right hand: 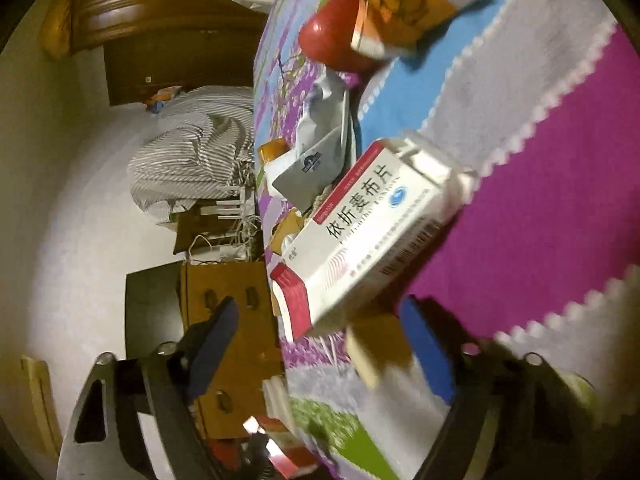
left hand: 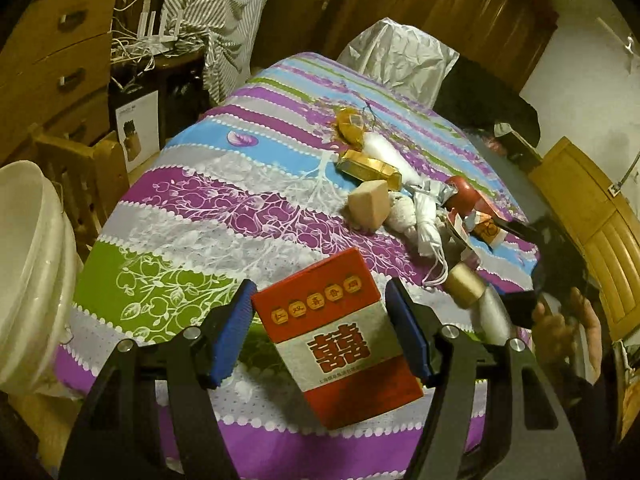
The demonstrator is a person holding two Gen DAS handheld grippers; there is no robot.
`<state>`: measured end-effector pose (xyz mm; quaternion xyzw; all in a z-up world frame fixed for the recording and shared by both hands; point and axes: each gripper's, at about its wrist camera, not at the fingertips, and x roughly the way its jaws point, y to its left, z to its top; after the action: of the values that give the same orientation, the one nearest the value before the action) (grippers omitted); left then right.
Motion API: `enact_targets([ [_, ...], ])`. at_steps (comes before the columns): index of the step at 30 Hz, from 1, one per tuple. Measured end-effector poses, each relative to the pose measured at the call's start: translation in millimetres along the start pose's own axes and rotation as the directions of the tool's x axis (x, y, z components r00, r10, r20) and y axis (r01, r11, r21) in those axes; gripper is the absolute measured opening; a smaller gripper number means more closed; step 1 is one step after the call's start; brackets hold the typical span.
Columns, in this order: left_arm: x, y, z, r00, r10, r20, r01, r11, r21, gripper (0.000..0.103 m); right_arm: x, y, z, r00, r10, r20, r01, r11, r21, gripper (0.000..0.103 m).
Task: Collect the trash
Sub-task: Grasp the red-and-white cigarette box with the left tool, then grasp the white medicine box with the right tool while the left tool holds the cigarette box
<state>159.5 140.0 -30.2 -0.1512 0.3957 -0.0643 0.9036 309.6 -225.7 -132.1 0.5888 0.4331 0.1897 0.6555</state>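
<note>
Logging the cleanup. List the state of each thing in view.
left gripper: open, straddling the red box.
red box: closed, on the tablecloth.
right gripper: open, empty.
medicine box: end flap open.
white bucket: uncovered, beside the table.

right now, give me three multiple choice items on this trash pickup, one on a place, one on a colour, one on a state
1. Where is the red box in the left wrist view?
A. between the left gripper's fingers
B. inside the white bucket
C. on the wooden drawers

2. What colour are the pads on the fingers?
A. green
B. blue
C. yellow

3. How does the right gripper stand toward the white medicine box?
A. shut on it
B. open, the box ahead of its fingers
C. shut with nothing in it

Answers:
1 A, the box sits between the two pads, over the striped tablecloth.
2 B, both pads show blue.
3 B, a wide gap shows between its fingers.
</note>
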Motion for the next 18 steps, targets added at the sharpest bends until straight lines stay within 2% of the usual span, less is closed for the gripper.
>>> enact_targets([
  [1,1,-2,0,1.0,0.006,0.003,-0.006,1.0,0.009,0.064,6,1,2,1.0,0.004,0.002,-0.004,1.0,-0.005,0.071],
  [3,2,-6,0,1.0,0.015,0.007,-0.015,1.0,0.026,0.064,16,11,5,1.0,-0.016,-0.01,0.015,0.997,-0.081,0.022],
  [5,2,-8,-2,1.0,0.019,0.01,-0.019,0.999,0.036,0.064,14,36,-1,0.996,-0.08,0.03,0.085,0.966,-0.243,0.006],
  [8,3,-8,-2,1.0,0.028,0.011,-0.029,0.999,0.043,0.064,2,69,-14,0.989,-0.12,0.089,0.146,0.904,-0.403,0.003],
  [10,5,-5,-2,1.0,0.032,0.0,-0.032,0.999,0.03,0.064,-12,98,-32,0.981,-0.137,0.135,0.189,0.829,-0.527,0.003],
  [11,5,-3,-3,0.999,0.032,-0.003,-0.032,0.999,0.021,0.064,-20,106,-37,0.979,-0.143,0.143,0.199,0.806,-0.557,0.003],
  [12,5,-3,-3,0.999,0.034,-0.003,-0.034,0.999,0.019,0.064,-26,118,-47,0.974,-0.166,0.158,0.228,0.76,-0.609,0.003],
  [13,4,-2,-4,0.999,0.04,-0.002,-0.039,0.999,0.02,0.064,-30,131,-55,0.961,-0.205,0.184,0.275,0.694,-0.665,0.003],
  [14,3,-2,-4,0.999,0.045,-0.003,-0.044,0.999,0.023,0.064,-30,143,-62,0.937,-0.266,0.224,0.342,0.591,-0.73,0.005],
  [15,2,-1,-5,0.999,0.049,-0.005,-0.049,0.998,0.027,0.064,-30,148,-62,0.923,-0.303,0.236,0.369,0.532,-0.762,0.023],
  [16,1,0,-5,0.999,0.05,-0.007,-0.05,0.998,0.028,0.064,-23,151,-58,0.906,-0.358,0.225,0.38,0.454,-0.806,0.042],
  [17,0,1,-5,0.999,0.05,-0.008,-0.05,0.998,0.028,0.064,-23,149,-51,0.896,-0.389,0.215,0.374,0.399,-0.837,0.08],
  [18,-1,3,-5,0.999,0.049,-0.011,-0.049,0.998,0.025,0.064,-13,148,-45,0.876,-0.419,0.24,0.377,0.283,-0.882,0.088],
])
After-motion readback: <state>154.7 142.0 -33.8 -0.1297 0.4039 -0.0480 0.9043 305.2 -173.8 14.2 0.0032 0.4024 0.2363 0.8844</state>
